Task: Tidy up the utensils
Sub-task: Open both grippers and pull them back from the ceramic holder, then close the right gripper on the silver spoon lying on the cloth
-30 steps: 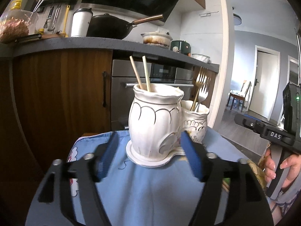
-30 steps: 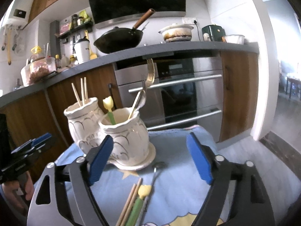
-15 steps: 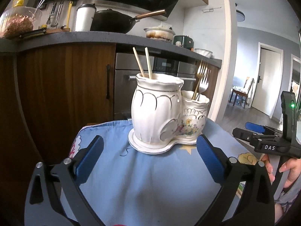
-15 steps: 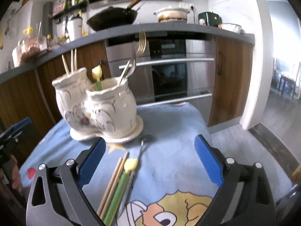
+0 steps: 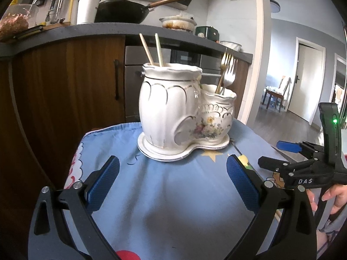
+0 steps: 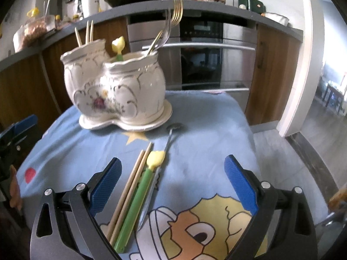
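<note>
One white ceramic holder [image 6: 117,93] with two joined cups stands on the blue cartoon-print tabletop [image 6: 206,125]. The taller cup holds chopsticks [image 5: 153,51]; the shorter holds two forks [image 6: 171,23] and a yellow-tipped green utensil [image 6: 118,47]. Loose on the cloth lie two chopsticks [image 6: 130,190], one matching green utensil [image 6: 141,190] and one metal spoon [image 6: 164,151]. Behind are wooden kitchen cabinets, an oven and a wok. The left gripper [image 5: 172,177] and right gripper [image 6: 171,177] have just been opening and stand wide, empty.
</note>
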`<state>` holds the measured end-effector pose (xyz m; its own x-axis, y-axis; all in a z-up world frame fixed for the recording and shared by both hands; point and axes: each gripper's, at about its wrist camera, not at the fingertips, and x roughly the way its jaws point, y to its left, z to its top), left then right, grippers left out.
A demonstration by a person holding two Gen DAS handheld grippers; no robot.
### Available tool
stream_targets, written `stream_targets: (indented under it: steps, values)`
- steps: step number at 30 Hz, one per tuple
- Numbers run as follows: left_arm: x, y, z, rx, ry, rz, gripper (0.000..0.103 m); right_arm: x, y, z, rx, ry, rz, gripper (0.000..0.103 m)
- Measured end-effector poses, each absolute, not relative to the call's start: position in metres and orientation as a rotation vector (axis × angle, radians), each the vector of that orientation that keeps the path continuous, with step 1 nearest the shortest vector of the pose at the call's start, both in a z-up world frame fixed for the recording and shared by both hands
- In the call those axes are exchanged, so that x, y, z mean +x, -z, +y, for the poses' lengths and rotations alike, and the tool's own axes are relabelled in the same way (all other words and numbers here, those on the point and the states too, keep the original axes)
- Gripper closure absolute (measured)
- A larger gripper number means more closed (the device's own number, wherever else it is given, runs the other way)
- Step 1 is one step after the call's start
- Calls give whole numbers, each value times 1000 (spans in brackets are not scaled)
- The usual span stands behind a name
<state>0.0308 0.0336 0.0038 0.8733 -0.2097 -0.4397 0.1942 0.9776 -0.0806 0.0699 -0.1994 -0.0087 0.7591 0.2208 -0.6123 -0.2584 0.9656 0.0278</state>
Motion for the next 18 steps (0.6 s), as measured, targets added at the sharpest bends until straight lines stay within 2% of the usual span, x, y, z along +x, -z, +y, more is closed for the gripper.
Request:
stream_targets:
  steps: [3, 12, 15, 18]
  values:
    - [32, 0, 31, -30, 216, 475, 6, 73, 9, -199, -56, -264, 664, 8]
    - [36, 4, 25, -15, 221, 494, 6, 100, 10, -194, -53, -282, 722, 18]
    - [38, 5, 24, -14, 223, 501, 6, 115, 14, -194, -25, -299, 784, 35]
    - [39, 6, 24, -16, 227, 506, 6, 129, 12, -196, 3, -316, 805, 40]
